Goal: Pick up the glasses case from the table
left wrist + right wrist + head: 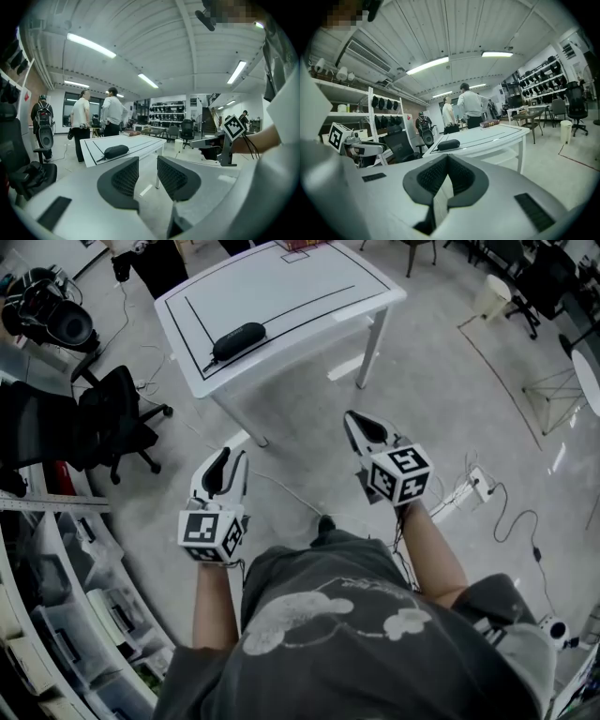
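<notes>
Glasses case [238, 340] lies far beyond empty left claw [147, 161], ajar, and closed right claw [446, 157].

A robotics lab or workshop, by the look of it. There is a white table [291, 282] marked with black lines, and black office chairs [112, 423]. A power strip [459, 491] lies on the grey floor [422, 399]. Plastic storage bins [66, 634] sit under strip lights [91, 45], with far racks [166, 111] of dark gear, perhaps headsets.

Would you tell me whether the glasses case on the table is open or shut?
Shut: the glasses case lies on the table as one sealed oval.
</notes>
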Tool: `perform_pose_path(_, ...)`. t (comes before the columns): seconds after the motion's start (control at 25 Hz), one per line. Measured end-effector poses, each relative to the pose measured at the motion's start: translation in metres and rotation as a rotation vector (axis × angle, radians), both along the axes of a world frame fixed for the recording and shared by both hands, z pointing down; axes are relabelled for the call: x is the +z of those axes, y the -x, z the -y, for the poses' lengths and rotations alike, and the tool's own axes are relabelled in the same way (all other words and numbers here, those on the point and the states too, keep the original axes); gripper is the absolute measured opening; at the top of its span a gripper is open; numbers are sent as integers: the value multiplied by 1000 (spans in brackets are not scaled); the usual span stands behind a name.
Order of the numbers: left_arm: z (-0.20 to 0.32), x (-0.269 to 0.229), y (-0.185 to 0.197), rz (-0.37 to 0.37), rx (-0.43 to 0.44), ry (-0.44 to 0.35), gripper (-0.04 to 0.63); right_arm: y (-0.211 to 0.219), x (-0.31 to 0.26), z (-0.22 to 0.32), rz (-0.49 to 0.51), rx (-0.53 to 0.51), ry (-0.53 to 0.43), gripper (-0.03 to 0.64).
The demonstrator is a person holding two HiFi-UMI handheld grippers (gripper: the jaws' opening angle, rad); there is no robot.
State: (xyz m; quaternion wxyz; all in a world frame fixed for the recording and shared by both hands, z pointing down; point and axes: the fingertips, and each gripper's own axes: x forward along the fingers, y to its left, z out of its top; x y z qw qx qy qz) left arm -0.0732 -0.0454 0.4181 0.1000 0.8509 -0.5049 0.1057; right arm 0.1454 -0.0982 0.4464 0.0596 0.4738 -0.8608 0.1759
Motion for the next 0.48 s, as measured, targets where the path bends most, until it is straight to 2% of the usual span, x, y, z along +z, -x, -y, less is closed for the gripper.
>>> perform_pose_path(0.2, 14, 2, -16, 8, -20, 14, 222, -9, 4, 21, 16, -36, 10, 0)
perform_pose_path(0.48, 43, 6, -14, 30, -22, 27, 306, 0, 13, 42, 35, -59, 29, 0)
